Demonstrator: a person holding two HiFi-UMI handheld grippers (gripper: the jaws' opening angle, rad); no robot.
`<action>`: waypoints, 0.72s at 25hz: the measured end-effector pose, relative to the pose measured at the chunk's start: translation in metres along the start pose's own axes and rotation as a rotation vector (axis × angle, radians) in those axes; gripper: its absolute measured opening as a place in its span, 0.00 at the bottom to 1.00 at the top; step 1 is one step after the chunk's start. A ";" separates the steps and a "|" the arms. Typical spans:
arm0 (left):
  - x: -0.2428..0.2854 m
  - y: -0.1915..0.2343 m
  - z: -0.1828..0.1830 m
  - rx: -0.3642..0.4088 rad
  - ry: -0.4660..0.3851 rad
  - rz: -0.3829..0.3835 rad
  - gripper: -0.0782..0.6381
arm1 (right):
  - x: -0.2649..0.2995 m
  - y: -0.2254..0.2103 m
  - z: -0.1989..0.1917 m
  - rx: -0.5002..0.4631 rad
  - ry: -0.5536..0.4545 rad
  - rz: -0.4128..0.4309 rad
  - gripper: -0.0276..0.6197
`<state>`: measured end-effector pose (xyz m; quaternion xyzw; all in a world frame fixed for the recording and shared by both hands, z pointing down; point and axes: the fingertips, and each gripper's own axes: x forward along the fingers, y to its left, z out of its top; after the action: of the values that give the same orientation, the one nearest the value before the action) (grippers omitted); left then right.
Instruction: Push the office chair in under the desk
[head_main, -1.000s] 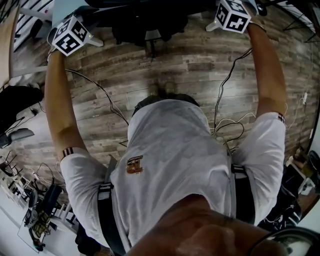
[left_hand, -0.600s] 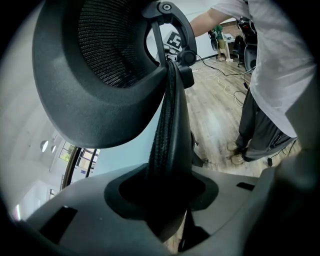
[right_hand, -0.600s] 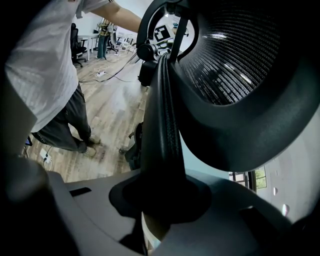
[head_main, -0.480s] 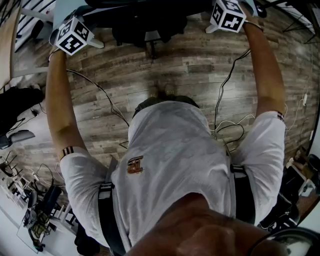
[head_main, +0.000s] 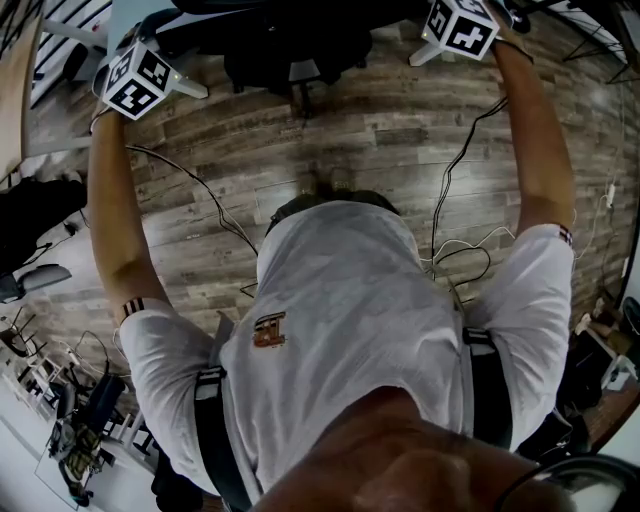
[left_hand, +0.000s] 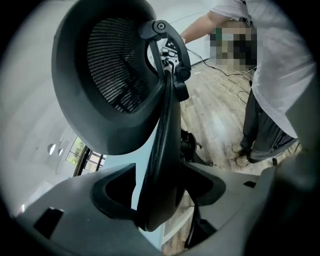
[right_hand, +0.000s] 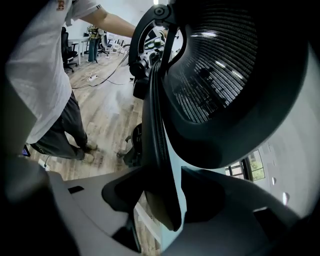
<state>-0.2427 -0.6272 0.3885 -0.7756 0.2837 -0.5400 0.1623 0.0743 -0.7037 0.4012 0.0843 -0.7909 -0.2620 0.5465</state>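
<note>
The black office chair (head_main: 290, 45) stands at the top of the head view, partly under a pale desk top (head_main: 125, 15). Its mesh headrest (left_hand: 115, 65) fills the left gripper view and also shows in the right one (right_hand: 225, 75). My left gripper (left_hand: 162, 200) straddles the left edge of the backrest (left_hand: 167, 125). My right gripper (right_hand: 160, 200) straddles the backrest's right edge (right_hand: 152, 115). Both pairs of jaws have just been opening, and the edges sit between the pads with gaps. In the head view, only the marker cubes of the left gripper (head_main: 135, 80) and right gripper (head_main: 460, 25) show.
Black cables (head_main: 200, 190) and white cables (head_main: 455, 250) trail over the wooden floor (head_main: 350, 140). Another dark chair (head_main: 30, 215) stands at the left edge, with cluttered gear (head_main: 80, 430) at the bottom left. The person's legs and shoes (left_hand: 250, 150) are just behind the chair.
Both marker cubes have crept slightly toward the top of the head view, and the left one has tilted a little. The chair has not visibly moved.
</note>
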 end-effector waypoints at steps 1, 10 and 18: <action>-0.005 -0.001 0.001 0.001 -0.006 0.004 0.52 | -0.005 0.001 0.000 0.010 -0.002 0.003 0.37; -0.059 -0.003 0.028 -0.095 -0.163 0.099 0.52 | -0.062 0.004 0.013 0.158 -0.131 -0.047 0.37; -0.135 -0.004 0.093 -0.338 -0.542 0.233 0.52 | -0.137 0.021 0.064 0.280 -0.435 -0.201 0.37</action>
<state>-0.1899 -0.5457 0.2559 -0.8693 0.4022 -0.2374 0.1616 0.0727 -0.6079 0.2825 0.1789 -0.9059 -0.2149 0.3181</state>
